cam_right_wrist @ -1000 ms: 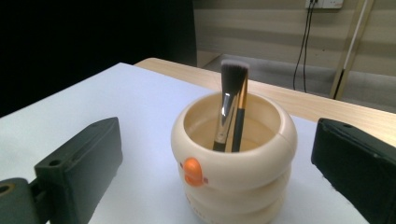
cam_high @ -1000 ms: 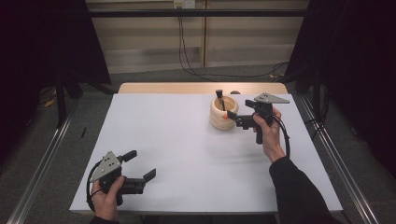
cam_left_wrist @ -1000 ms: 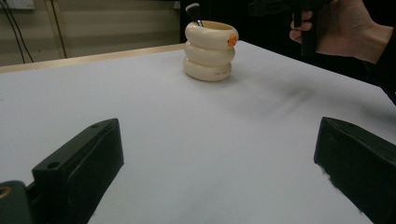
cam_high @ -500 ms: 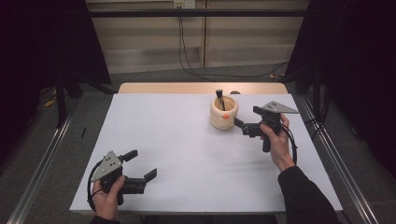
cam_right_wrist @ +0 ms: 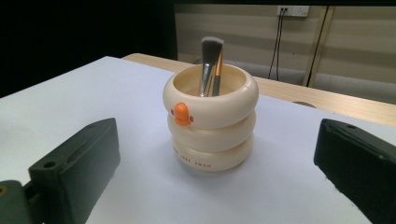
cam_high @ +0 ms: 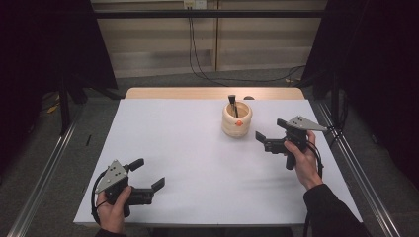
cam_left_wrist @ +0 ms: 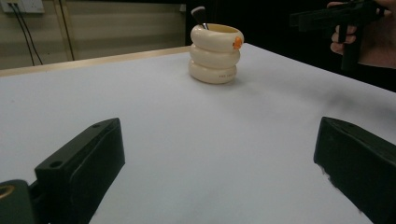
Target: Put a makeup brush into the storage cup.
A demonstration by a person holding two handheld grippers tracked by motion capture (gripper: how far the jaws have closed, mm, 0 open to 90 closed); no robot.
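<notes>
**A:** What is each tool doing?

**B:** The right tool (cam_high: pixel 263 140) has its jaws spread wide and pinches nothing. It is held above the worktop (cam_high: pixel 197 148), aimed at a cup (cam_high: pixel 236 120) that stands just ahead of it and apart from it. In the right gripper view the cup sits between the two jaws, but farther off, not yet inside them. The left tool (cam_high: pixel 148 175) is also spread and empty. It sits low by the near edge of the worktop, and the cup is well apart from it, far ahead and off to its right.

**A:** So which step is this?

**B:** I judge it an approach: the right tool is lined up on the cup and no grasp has begun. The left tool seems to be waiting.

**A:** What does the next move call for?

**B:** Probably a straight push forward until the jaws flank the cup, or a lift over the rim to take the brush (cam_right_wrist: pixel 211 65). The cup is wide, so the jaws would need nearly their full spread. A nudge to one side could slide it across the worktop.

**A:** How does the cup look?

**B:** Cream-coloured and upright, shaped like three stacked rings. A small orange figure (cam_right_wrist: pixel 181 114) sits on the top ring, facing the right tool, and small lettering marks the bottom ring. The brush stands inside, bristles up, leaning on the far rim.
</notes>
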